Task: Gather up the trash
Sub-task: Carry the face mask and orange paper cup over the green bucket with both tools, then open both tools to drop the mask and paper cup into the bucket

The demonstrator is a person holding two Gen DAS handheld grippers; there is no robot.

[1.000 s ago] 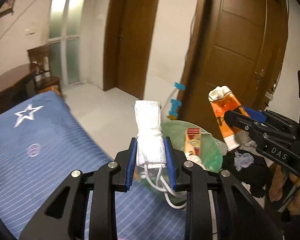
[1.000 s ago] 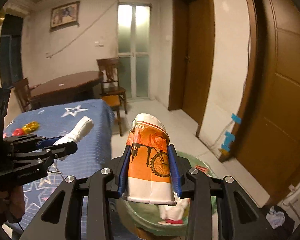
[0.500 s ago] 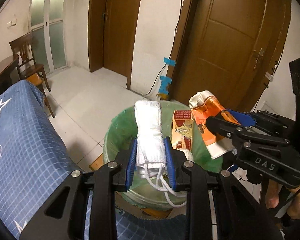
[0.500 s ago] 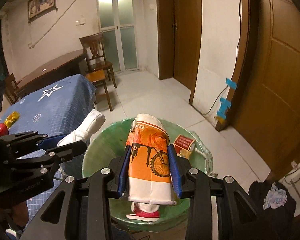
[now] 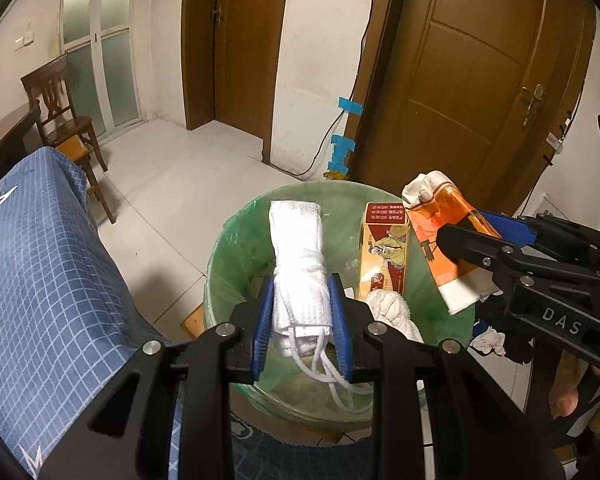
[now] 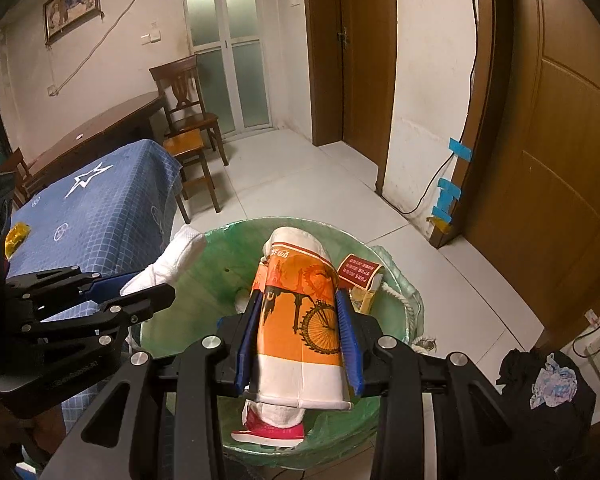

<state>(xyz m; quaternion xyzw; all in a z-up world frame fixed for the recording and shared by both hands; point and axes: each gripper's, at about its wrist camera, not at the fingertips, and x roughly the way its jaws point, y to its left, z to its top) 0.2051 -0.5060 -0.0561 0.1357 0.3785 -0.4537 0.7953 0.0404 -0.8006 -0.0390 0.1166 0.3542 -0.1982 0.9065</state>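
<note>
A round trash bin lined with a translucent green plastic bag (image 5: pixel 236 248) stands on the pale tiled floor beside a table draped in a blue checked cloth with white stars (image 5: pixel 40 264). Both handheld grippers hang above its opening. The right gripper (image 6: pixel 298 330) is clenched on a crushed orange and white paper cup printed with a bicycle (image 6: pixel 296 312); the cup lies lengthwise between the blue pads, and white paper sticks out of both ends. The left gripper (image 5: pixel 302 322) grasps a rolled white face mask (image 5: pixel 300 264), its ear loops dangling below the pads. Inside the bin stands a red and yellow printed carton (image 5: pixel 384 252) next to what may be a wad of white cloth (image 5: pixel 388 308).
</note>
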